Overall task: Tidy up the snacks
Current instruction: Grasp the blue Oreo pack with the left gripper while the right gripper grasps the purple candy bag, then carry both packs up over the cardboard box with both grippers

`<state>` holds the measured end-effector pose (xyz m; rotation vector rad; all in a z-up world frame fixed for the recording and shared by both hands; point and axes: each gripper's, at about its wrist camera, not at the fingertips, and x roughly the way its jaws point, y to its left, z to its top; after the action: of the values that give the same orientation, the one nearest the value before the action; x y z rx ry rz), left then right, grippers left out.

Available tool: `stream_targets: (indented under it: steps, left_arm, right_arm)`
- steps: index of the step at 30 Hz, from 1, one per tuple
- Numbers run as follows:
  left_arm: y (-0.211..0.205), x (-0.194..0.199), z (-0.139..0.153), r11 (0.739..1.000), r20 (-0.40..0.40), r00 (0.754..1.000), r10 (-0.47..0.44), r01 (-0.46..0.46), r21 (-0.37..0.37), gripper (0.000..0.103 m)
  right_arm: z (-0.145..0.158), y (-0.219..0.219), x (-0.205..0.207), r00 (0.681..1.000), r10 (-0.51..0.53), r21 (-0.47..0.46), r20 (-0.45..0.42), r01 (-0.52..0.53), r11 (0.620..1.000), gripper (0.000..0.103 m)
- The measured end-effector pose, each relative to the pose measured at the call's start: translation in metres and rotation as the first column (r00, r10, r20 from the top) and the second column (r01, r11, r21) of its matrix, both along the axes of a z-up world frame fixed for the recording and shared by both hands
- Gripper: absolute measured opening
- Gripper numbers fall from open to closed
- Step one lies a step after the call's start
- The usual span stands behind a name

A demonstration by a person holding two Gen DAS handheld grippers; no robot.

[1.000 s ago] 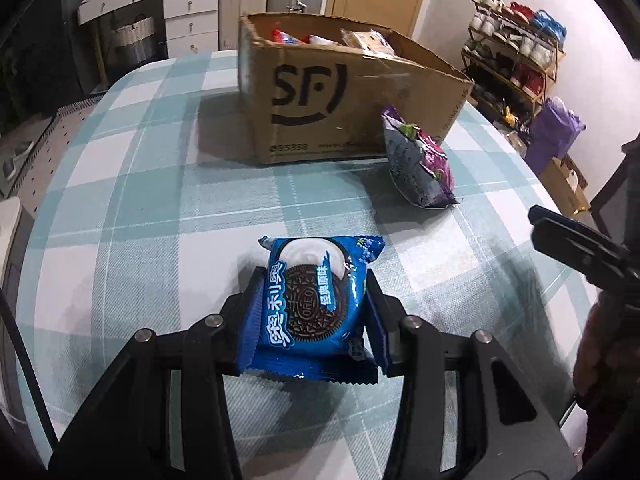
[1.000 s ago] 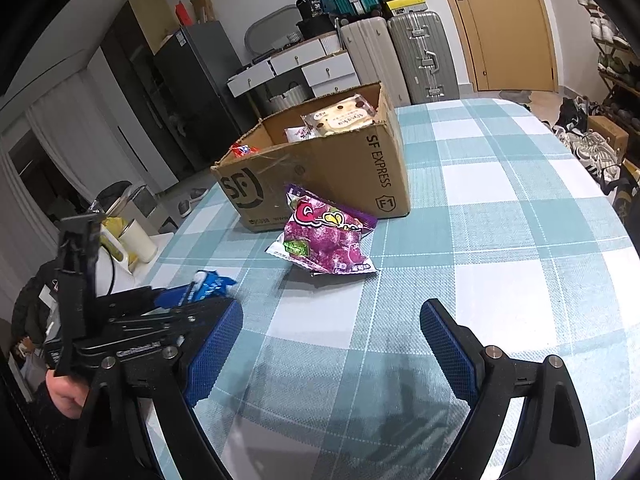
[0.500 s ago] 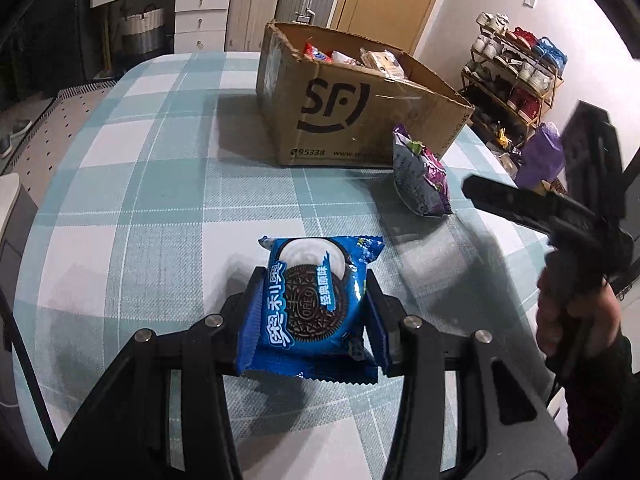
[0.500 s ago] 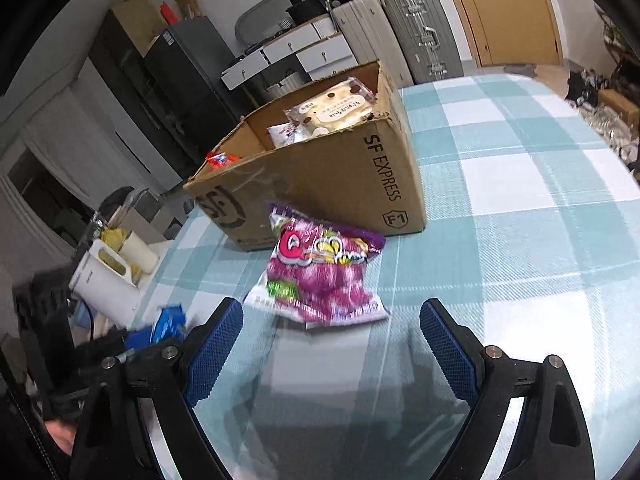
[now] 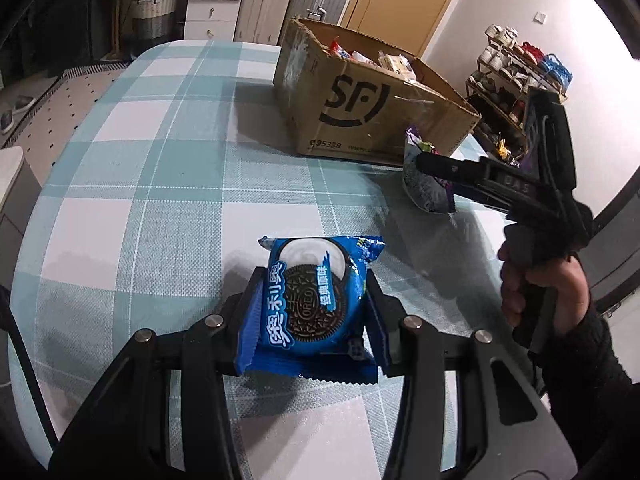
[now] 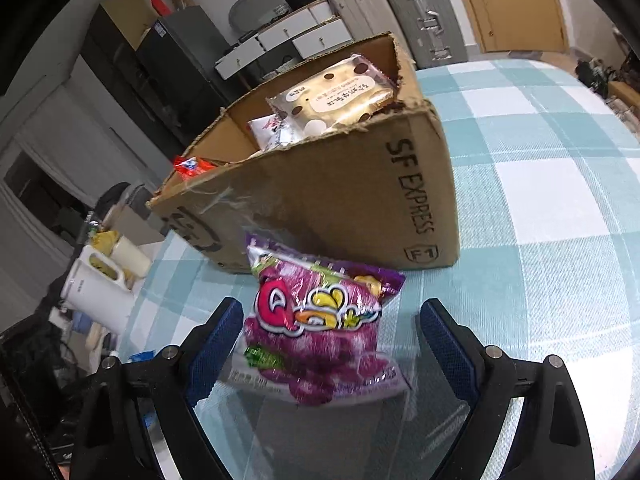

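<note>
Behind purple bag (image 6: 320, 332): cardboard box (image 6: 340, 208).

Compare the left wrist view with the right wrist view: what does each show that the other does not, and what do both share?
Only the left wrist view shows the left gripper shut on the blue Oreo pack, plus the hand holding the right gripper and a shoe rack.

Only the right wrist view shows the open right gripper with its fingers on either side of the purple snack bag, and a white kettle.

Both show the purple snack bag, the cardboard box of snacks, and the checked tablecloth.
</note>
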<state>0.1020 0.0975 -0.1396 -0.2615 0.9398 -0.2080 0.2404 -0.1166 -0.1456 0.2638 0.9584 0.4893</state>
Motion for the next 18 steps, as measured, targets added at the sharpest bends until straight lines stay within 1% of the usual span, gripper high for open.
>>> stream_targets:
  steps: [4,6,7,8,9,12,15,18]
  left_arm:
    - [-0.002,-0.002,0.003,1.000,0.008,1.000,-0.007,0.007,0.009,0.042]
    - [-0.002,-0.002,0.003,1.000,0.009,1.000,-0.006,0.006,0.006,0.042]
    - [-0.002,-0.003,0.004,1.000,0.009,1.000,-0.006,0.006,0.005,0.042]
    - [-0.002,-0.003,0.004,1.000,0.009,1.000,-0.005,0.005,0.006,0.042]
    - [-0.002,-0.003,0.004,1.000,0.008,1.000,-0.003,0.002,0.008,0.042]
    - [-0.001,-0.005,0.005,1.000,0.004,1.000,0.002,-0.002,0.010,0.042]
    - [-0.001,-0.008,0.009,1.000,0.007,1.000,0.006,-0.007,0.014,0.042]
    - [-0.001,-0.013,0.014,1.000,0.017,1.000,0.012,-0.012,0.017,0.042]
  right_arm:
    - [-0.002,0.014,0.005,1.000,0.008,-0.035,0.002,-0.008,0.999,0.091]
    - [-0.003,0.021,0.005,1.000,0.020,-0.054,0.005,-0.019,0.998,0.086]
    - [-0.003,0.023,0.005,1.000,0.022,-0.064,0.014,-0.021,0.998,0.085]
    - [-0.003,0.025,0.005,0.999,0.029,-0.062,0.014,-0.028,0.998,0.079]
    - [-0.003,0.027,0.004,0.999,0.026,-0.075,0.023,-0.024,0.997,0.069]
    - [-0.003,0.031,0.000,0.999,0.037,-0.105,0.037,-0.033,0.994,0.063]
    - [-0.003,0.026,-0.004,0.998,0.045,-0.072,0.038,-0.042,0.997,0.060]
    - [-0.002,0.020,-0.010,0.999,0.037,-0.055,0.039,-0.035,0.998,0.059]
